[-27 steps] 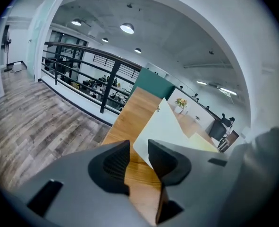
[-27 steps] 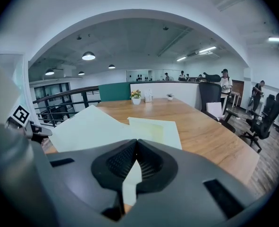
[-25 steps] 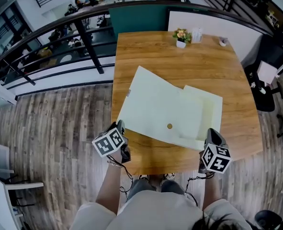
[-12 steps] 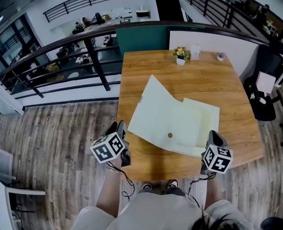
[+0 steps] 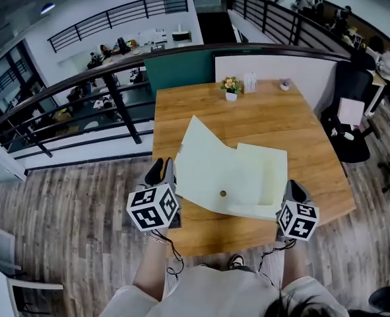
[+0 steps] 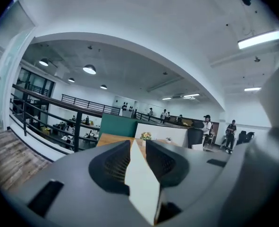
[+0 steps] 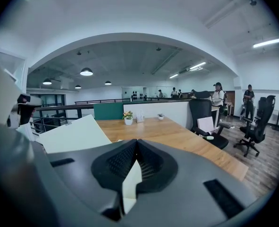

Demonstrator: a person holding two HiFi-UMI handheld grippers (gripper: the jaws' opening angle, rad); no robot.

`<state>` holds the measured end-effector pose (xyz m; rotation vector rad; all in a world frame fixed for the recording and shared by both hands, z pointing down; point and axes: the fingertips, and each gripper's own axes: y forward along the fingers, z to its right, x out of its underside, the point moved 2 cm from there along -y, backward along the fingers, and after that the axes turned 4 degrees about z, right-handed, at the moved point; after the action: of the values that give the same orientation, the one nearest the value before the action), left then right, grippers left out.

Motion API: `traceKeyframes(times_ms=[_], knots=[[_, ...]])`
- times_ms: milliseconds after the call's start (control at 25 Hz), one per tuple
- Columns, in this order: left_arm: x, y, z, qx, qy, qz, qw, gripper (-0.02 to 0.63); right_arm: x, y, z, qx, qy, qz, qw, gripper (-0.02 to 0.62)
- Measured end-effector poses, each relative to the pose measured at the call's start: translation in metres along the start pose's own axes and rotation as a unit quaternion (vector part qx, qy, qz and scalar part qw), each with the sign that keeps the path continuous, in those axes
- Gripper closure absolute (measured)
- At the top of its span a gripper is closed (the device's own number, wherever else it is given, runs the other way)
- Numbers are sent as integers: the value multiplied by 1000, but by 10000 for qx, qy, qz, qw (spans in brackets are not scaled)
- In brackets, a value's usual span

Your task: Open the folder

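A pale yellow folder (image 5: 227, 170) lies on the wooden table (image 5: 260, 111), its front cover raised along the left side. My left gripper (image 5: 163, 169) is at the cover's near left corner. In the left gripper view its jaws (image 6: 138, 148) pinch the cream sheet (image 6: 141, 183); they have just been closing on it. My right gripper (image 5: 291, 190) is at the folder's near right corner. Its jaws (image 7: 137, 150) are shut on a thin cream edge (image 7: 131, 183), and the lifted cover (image 7: 73, 134) shows at the left.
A small flower pot (image 5: 231, 86), a clear holder (image 5: 249, 82) and a small object (image 5: 284, 84) stand at the table's far edge. A dark railing (image 5: 82, 78) runs along the left, and a black office chair (image 5: 350, 131) stands to the right.
My left gripper has risen with the cover's corner, so the cover stands higher off the folder. My right gripper has lifted slightly, still holding the near right corner.
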<state>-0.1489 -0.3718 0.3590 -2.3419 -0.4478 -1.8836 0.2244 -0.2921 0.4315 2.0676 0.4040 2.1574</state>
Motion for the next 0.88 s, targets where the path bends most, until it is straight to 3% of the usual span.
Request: traceKeyframes(times_ms=[200, 520, 880], knots=[[6, 19, 39, 408, 228, -87, 9989, 559, -7, -26, 21, 352, -24, 191, 9992, 594], [51, 44, 87, 1123, 318, -543, 9917, 603, 2, -60, 57, 878, 228, 340, 9953, 594], [77, 50, 120, 1500, 580, -580, 9853, 603, 15, -84, 65, 994, 365, 412, 9935, 594]])
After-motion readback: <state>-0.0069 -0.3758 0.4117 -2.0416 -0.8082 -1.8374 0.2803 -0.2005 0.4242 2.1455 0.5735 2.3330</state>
